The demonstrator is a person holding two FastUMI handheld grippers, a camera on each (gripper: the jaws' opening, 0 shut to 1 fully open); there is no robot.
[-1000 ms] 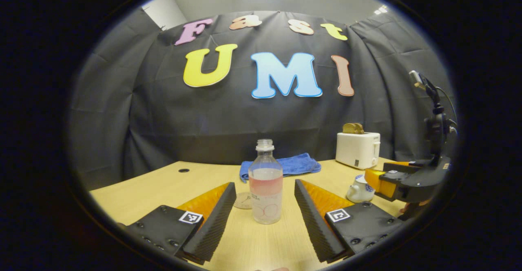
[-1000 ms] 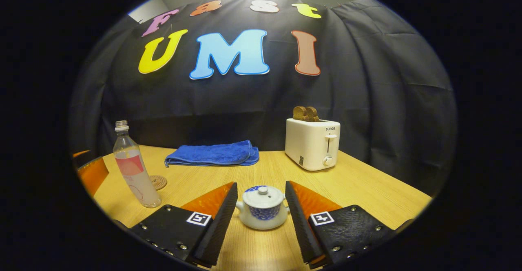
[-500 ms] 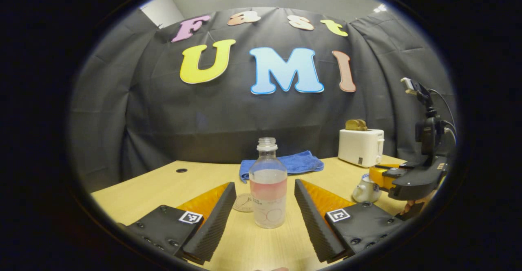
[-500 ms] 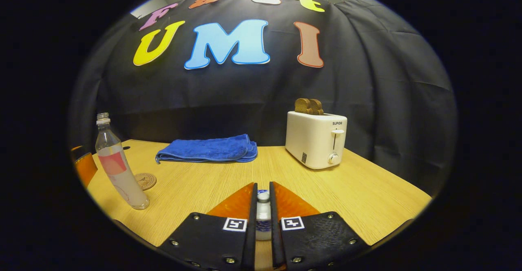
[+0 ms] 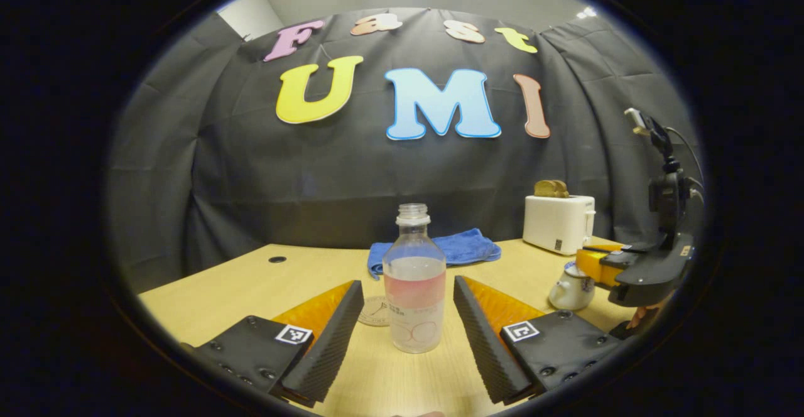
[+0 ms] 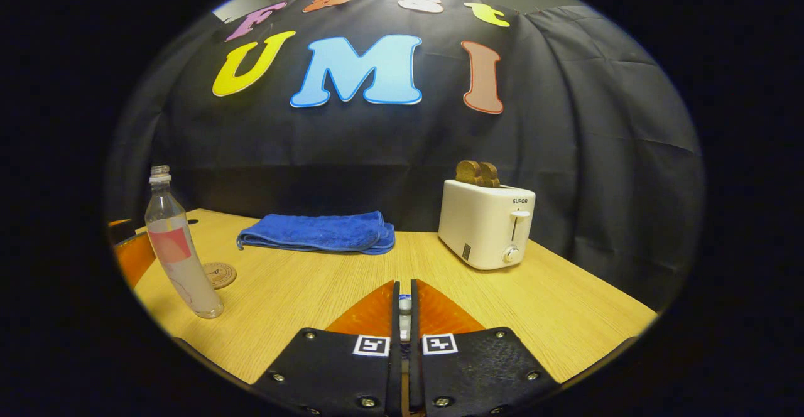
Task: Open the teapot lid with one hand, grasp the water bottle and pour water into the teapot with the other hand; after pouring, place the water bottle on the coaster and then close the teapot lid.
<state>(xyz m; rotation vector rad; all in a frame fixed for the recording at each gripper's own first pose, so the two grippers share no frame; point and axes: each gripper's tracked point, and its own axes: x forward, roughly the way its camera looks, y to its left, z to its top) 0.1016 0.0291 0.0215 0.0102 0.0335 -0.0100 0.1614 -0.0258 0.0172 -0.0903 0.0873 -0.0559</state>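
Clear plastic water bottle point(image 5: 414, 279) stands upright on the worktop point(image 5: 251, 285), between the wide-open jaws of the left gripper point(image 5: 408, 335), untouched. Right gripper point(image 6: 405, 316) is held level, jaws nearly closed on the lid knob point(image 6: 405, 304); the teapot point(image 5: 571, 286) is largely hidden.

Wooden table point(image 6: 565, 304) before black cloth wall point(image 6: 597, 153), grey ceiling above.
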